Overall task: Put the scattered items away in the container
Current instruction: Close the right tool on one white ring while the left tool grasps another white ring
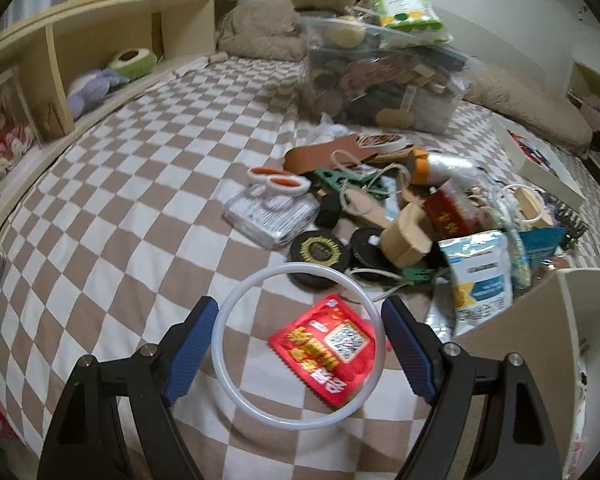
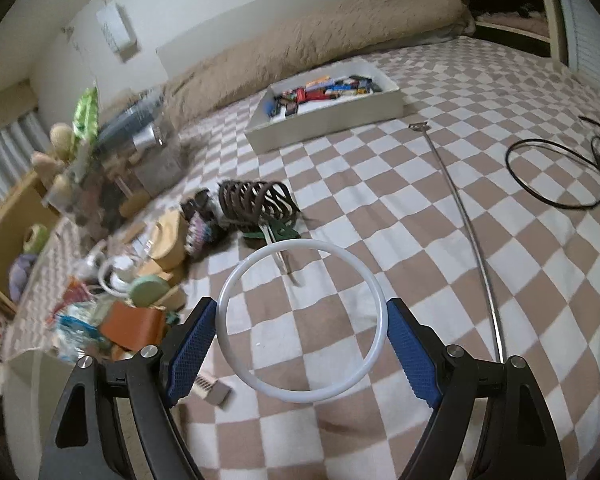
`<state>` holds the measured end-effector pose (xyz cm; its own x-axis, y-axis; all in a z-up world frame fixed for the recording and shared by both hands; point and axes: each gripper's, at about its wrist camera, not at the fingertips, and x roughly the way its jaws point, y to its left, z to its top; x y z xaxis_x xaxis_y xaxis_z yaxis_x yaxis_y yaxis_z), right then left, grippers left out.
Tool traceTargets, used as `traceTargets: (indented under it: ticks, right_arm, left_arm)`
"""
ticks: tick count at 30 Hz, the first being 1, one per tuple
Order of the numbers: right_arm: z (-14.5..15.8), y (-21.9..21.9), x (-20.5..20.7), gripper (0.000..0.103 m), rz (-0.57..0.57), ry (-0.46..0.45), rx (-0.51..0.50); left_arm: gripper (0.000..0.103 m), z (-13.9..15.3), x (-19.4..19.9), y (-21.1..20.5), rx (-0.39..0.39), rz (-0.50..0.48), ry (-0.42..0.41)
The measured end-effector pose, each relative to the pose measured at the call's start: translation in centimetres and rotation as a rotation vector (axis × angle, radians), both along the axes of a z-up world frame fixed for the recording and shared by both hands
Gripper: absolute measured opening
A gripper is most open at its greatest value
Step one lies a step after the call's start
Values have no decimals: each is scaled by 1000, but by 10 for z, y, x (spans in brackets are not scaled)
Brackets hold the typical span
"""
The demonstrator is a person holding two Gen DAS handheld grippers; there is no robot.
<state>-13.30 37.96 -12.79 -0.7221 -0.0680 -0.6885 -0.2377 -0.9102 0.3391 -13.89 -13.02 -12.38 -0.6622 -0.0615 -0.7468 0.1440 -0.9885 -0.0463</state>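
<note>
Nearest to me, my left claw (image 1: 300,306) is clenched on a white ring (image 1: 300,267), its blue pads (image 1: 192,344) pressing the hoop from either side, so the claw has to stand wide to span it. Through the hoop I see a red sachet (image 1: 324,348) lying on the checked bedspread (image 1: 120,200), on the near side of the clutter heap (image 1: 380,208). Behind that heap stands the clear bin (image 1: 380,76), already stacked past its rim, and I judge it the container meant for all this, though a white box (image 1: 540,320) touching the heap's right edge could serve as well; I cannot tell which. My right claw (image 2: 300,308) is clenched the same way on a second white ring (image 2: 300,242), held off the bedspread to the right of the heap. A dark hair clip (image 2: 252,200) sits at the heap's right fringe, a white tray (image 2: 324,124) of small packets lies beyond and to the right of it, and a metal rod (image 2: 460,208) and a black cable loop (image 2: 512,168) lie well to the heap's right. Gripping each hoop across its width keeps it from swinging, and I reckon both are ready to be carried to the container. Most of the heap is yet to be tidied.
</note>
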Motion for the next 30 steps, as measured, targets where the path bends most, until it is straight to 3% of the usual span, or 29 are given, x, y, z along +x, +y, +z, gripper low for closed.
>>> traceTargets:
  ticks: [7, 14, 24, 30]
  right_arm:
    - [13, 4, 37, 84, -33, 82, -87]
    - [31, -5, 69, 84, -23, 157, -107]
    - [62, -36, 111, 85, 75, 253, -144]
    - [86, -59, 127, 85, 159, 308, -140]
  left_arm:
    - [84, 28, 18, 12, 84, -49, 86]
    - [84, 68, 43, 40, 99, -138, 175]
    - [84, 107, 79, 85, 163, -315, 254]
    - [84, 117, 96, 110, 160, -392, 268]
